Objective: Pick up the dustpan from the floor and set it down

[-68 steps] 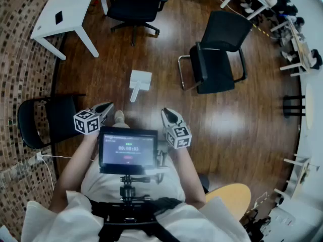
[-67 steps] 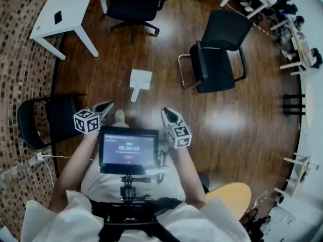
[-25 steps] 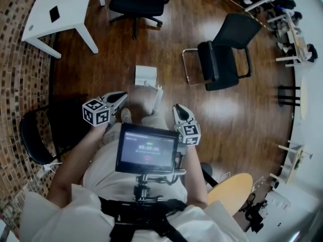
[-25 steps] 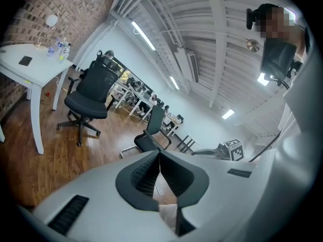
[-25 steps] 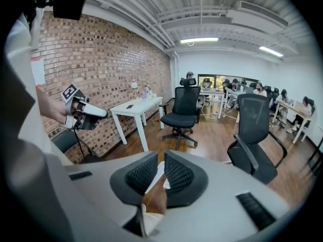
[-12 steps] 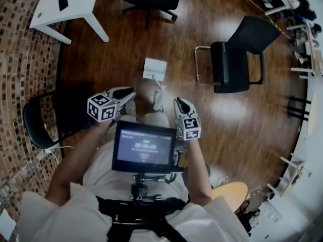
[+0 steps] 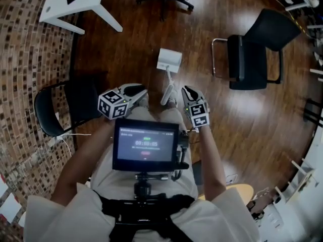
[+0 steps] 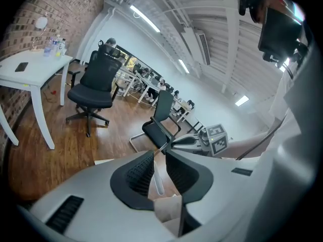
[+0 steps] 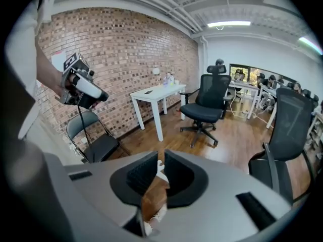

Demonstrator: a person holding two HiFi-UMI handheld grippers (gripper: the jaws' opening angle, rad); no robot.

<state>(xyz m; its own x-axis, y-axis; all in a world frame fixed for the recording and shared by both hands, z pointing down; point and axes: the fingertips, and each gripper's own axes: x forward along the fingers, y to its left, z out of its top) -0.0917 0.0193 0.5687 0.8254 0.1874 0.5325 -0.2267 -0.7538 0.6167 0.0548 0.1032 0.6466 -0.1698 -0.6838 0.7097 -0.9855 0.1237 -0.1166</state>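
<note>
Left tool (image 7: 140,89): its jaws stand apart and have just been opening. Nothing is pressed between them; only the handle of the dustpan (image 7: 169,60) shows through the gap, down on the floor.
Right tool (image 7: 187,91): its jaws are drawn together and grip nothing.
Tools' place: one on each side of the near end of the dustpan's handle, the left tool on its left and the right tool on its right. Neither touches it.
Dustpan: white, lying flat on the wooden floor (image 7: 126,49), its pan away from the person and its handle pointing back toward them.
Screen (image 7: 145,145): on the chest rig, on the person's side of the dustpan.
Folding chair (image 7: 60,110): black, left of the dustpan.
Office chair (image 7: 252,54): black with a chrome frame, right of the dustpan, well apart.
White bench (image 7: 75,4): beyond the dustpan to the left, with a small dark flat item on top.
</note>
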